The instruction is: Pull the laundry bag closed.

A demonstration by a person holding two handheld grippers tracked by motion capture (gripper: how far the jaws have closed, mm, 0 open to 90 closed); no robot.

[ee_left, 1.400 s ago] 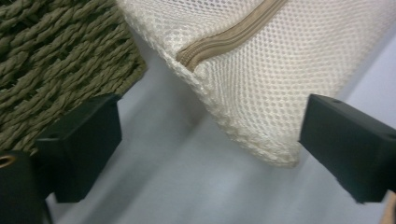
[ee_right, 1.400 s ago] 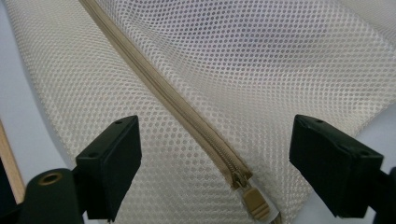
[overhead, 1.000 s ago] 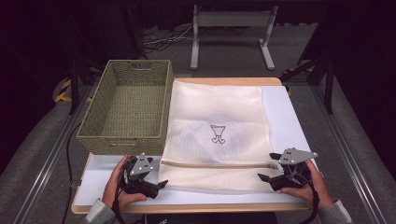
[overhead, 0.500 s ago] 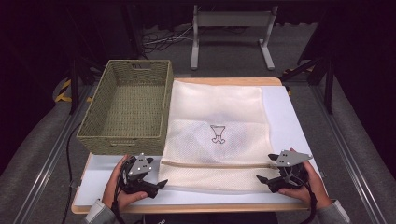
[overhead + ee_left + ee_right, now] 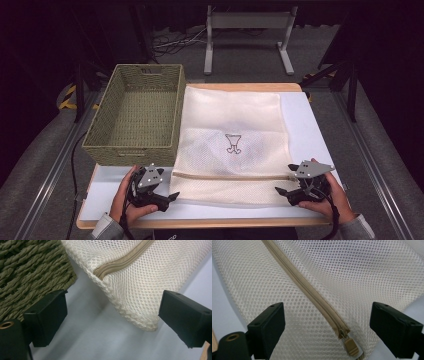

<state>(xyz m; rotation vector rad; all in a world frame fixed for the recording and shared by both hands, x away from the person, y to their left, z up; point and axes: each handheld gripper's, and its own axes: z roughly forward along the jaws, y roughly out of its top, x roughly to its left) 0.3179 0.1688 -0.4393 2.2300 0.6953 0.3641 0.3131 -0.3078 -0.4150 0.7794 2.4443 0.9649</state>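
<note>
A cream mesh laundry bag (image 5: pixel 232 142) lies flat on the white table, a tan zipper (image 5: pixel 230 176) running across near its front edge. My left gripper (image 5: pixel 172 196) stands open at the bag's front left corner (image 5: pixel 147 326), where the zipper's end (image 5: pixel 100 273) shows. My right gripper (image 5: pixel 281 192) stands open at the front right corner, over the mesh. Between its jaws lies the tan zipper pull (image 5: pixel 350 347) at the end of the zipper (image 5: pixel 312 293). Nothing is held in either gripper.
A woven olive basket (image 5: pixel 137 117) stands left of the bag, its wall (image 5: pixel 27 270) close beside my left gripper. The table's wooden front edge (image 5: pixel 200 223) runs just behind both hands. A metal stand (image 5: pixel 247 30) is on the floor beyond the table.
My right gripper has shifted slightly inward and down toward the bag's front right corner. The left gripper has barely moved.
</note>
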